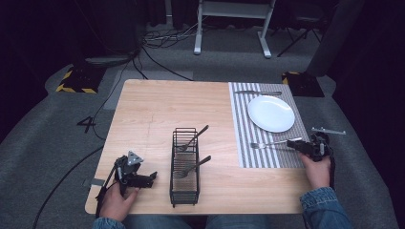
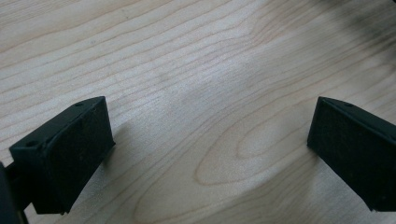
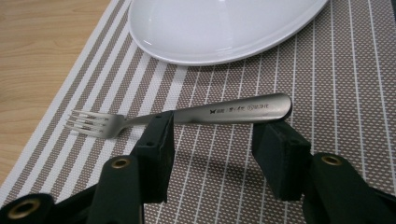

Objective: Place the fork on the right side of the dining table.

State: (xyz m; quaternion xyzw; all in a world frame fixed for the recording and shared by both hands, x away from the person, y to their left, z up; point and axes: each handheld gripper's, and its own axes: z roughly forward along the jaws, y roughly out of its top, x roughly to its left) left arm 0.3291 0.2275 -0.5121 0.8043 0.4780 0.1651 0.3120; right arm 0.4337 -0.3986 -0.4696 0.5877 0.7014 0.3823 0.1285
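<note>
The table (image 1: pixel 153 109) carries a striped placemat (image 1: pixel 286 152) along its right side, with a white plate (image 1: pixel 271 113) on the mat and a knife (image 1: pixel 258 92) laid beyond the plate. A black wire caddy (image 1: pixel 185 164) stands near the table's middle and holds two forks.

The working item is the fork (image 3: pixel 196 115) lying flat on the placemat, just on the near side of the plate and clear of its rim, tines toward the table's centre and handle toward the right edge.

The right gripper (image 3: pixel 212 126) is at the fork's handle. Its jaws are parted, one on each side of the handle's length, and the handle lies across their tips. Whether the pads bear on the metal cannot be told; no grip is confirmed.

The left gripper (image 2: pixel 208 135) rests over bare wood at the near left of the table, jaws spread wide with nothing between them.

Handling assessment: the fork appears to be polished stainless steel, therefore rigid, light and not fragile, but slippery against flat pads. It lies low on a textured mat, leaving little clearance beneath. The recommended hold is across the flat, wider part of the handle near its middle, pads on the two long edges. A hold at the narrow neck or the tines would likely let it pivot or slip.
</note>
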